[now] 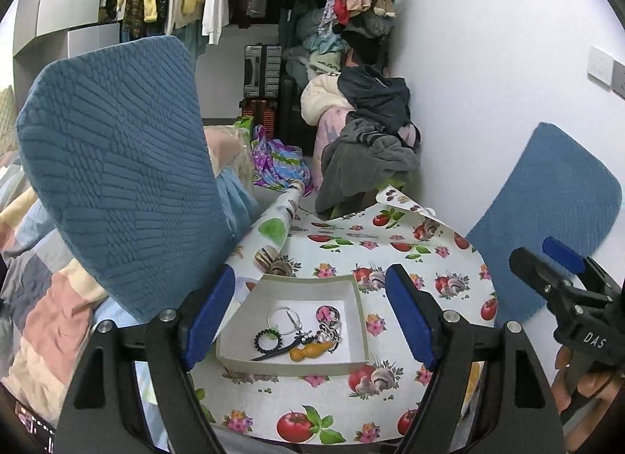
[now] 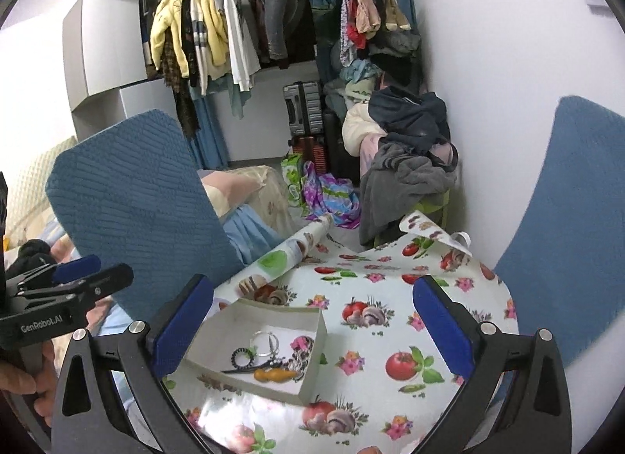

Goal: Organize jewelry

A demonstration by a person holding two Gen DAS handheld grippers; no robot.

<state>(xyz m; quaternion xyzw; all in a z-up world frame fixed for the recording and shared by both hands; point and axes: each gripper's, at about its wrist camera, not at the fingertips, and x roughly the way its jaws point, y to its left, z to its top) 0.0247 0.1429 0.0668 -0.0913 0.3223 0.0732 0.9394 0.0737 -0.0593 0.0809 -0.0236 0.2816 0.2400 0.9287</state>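
Several small jewelry pieces heaped in shallow white cardboard tray (image 1: 353, 299), near worktop's left edge: black bead bracelet (image 1: 267, 338), thin silver hoop (image 1: 282, 317), orange gourd-shaped pendant (image 1: 308, 352), tangled silver chain bundle (image 1: 330, 331). Judged light, slippery, snag-prone; chain limp. Best pinch bracelet across bead ring, pendant at waist. Tray light, likely slides on glossy fruit-print oilcloth (image 2: 390, 321). Left gripper (image 1: 310, 317) jaws wide apart, empty, straddling tray. Right gripper (image 2: 312, 333) jaws wide apart, empty. Blue quilted chair backs (image 1: 117, 165) flank worktop.

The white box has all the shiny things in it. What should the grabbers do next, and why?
Probably lower the left gripper into the white box to pick one piece. Both grippers are open and empty, and the jewelry lies tangled together directly below it.
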